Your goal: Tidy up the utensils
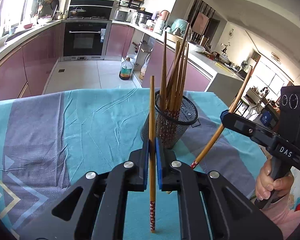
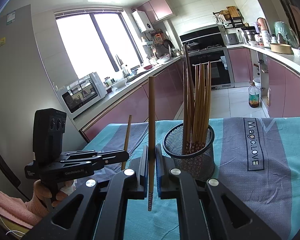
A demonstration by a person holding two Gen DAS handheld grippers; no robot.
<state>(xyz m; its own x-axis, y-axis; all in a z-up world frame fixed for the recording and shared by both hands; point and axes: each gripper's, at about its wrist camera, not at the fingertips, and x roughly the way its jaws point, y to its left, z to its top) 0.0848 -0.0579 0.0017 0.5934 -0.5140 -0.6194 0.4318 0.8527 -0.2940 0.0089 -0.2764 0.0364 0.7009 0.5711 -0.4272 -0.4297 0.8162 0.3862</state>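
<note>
The left claw [image 1: 152, 146] was clamped tight on a single bamboo chopstick [image 1: 152, 120], its blue pads [image 1: 146, 160] pressed against the shaft about midway. The stick stood nearly upright, plain end up and red flowered end [image 1: 152, 214] down, clear of the cloth. The right claw [image 2: 151, 154] was likewise closed on a chopstick of its own [image 2: 151, 120] — held upright in its own camera, patterned end [image 2: 150, 200] hanging below the pads. From the left camera that same stick [image 1: 226, 124] slanted, its red end [image 1: 194, 163] low and close over the cloth.

Just beyond both claws stood a black mesh cup [image 1: 170, 124] on the table, already holding a bundle of matching chopsticks [image 1: 176, 76], their patterned ends down inside the mesh and plain ends fanned upward. Neither held stick touched the cup.

The cup rested on a teal-and-grey cloth [image 1: 80, 120], creased in places and printed with the words "Magic.LOVE" [image 2: 253, 142]. A hand [image 1: 270, 182] in a pink sleeve [image 1: 284, 218] gripped the right tool's handle.

Behind the table ran pink-fronted kitchen cabinets [image 1: 40, 60] and a built-in oven [image 1: 85, 38]; a large oil bottle [image 1: 126, 69] sat on the tiled floor — daylight poured through the window [image 2: 94, 42].
</note>
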